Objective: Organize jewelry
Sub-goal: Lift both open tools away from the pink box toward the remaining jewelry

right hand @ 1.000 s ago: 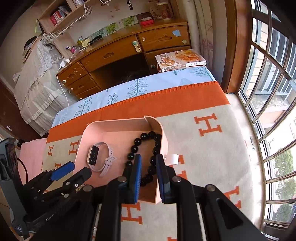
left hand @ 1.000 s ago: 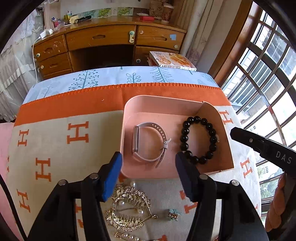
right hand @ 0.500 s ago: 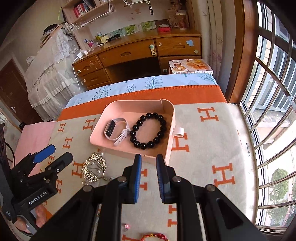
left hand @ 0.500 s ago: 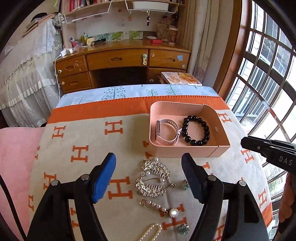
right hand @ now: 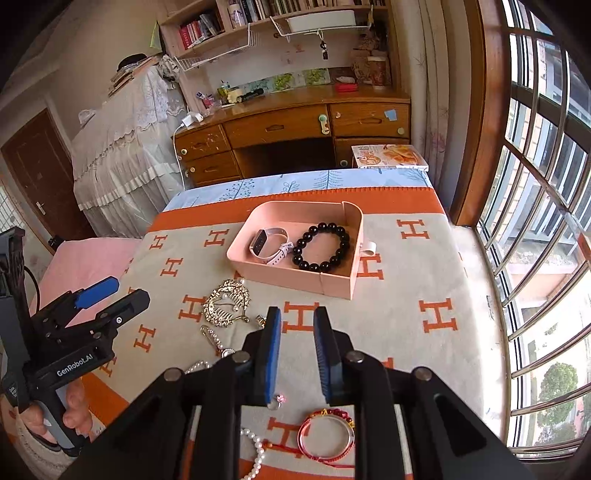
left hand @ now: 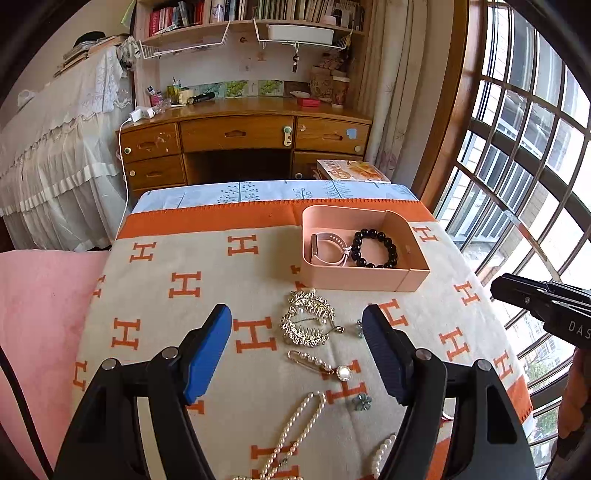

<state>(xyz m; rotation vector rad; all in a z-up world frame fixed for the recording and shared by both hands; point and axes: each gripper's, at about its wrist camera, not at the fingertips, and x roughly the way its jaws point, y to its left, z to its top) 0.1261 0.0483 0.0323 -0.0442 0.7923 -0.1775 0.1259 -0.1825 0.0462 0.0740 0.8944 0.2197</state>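
The left gripper (left hand: 297,347) gapes wide and empty above the gold hair comb (left hand: 308,323). The right gripper's (right hand: 297,352) jaws are opening, empty. The pink tray (right hand: 295,277), far, holds 2 pieces.

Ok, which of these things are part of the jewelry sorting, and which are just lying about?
Job:
- pink tray, already holding the watch and black bead bracelet
- gold hair comb
- pearl pin
- pearl necklace
- red bangle
- small ring

Lying about:
- magazine
- desk
- shelf books
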